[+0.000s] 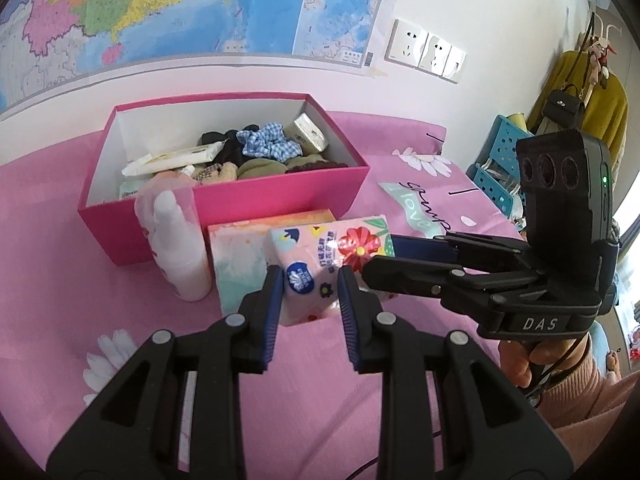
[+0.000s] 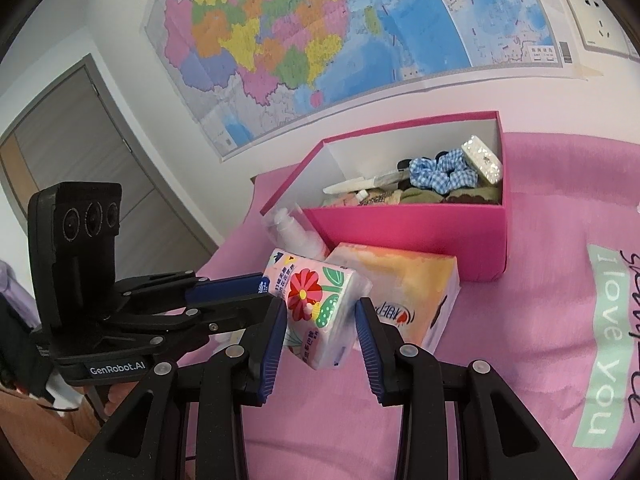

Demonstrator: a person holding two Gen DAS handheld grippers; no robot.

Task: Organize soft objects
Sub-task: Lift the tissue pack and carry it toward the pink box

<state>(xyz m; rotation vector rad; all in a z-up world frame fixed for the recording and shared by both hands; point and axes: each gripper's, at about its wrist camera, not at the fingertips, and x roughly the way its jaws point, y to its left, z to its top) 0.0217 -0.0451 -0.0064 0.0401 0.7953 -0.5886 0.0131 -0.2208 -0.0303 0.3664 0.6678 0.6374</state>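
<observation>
A small tissue pack with a red flower print (image 1: 320,256) (image 2: 316,300) hangs tilted just above the pink bedspread. My left gripper (image 1: 310,280) is shut on its near end, pads pressing both sides. My right gripper (image 1: 380,258) reaches in from the right and clamps the other end. In the right wrist view my right gripper (image 2: 322,310) holds the pack between its blue pads, and my left gripper (image 2: 266,292) grips it from the left. Behind stands an open pink box (image 1: 224,208) (image 2: 400,232) holding a blue gingham scrunchie (image 1: 266,142) (image 2: 440,174), other scrunchies and packets.
A larger orange and teal tissue pack (image 1: 236,256) (image 2: 408,288) and a white pump bottle (image 1: 176,248) (image 2: 296,232) stand against the box front. A blue crate (image 1: 500,152) sits off the bed's right side. A hand (image 1: 520,360) holds the right gripper.
</observation>
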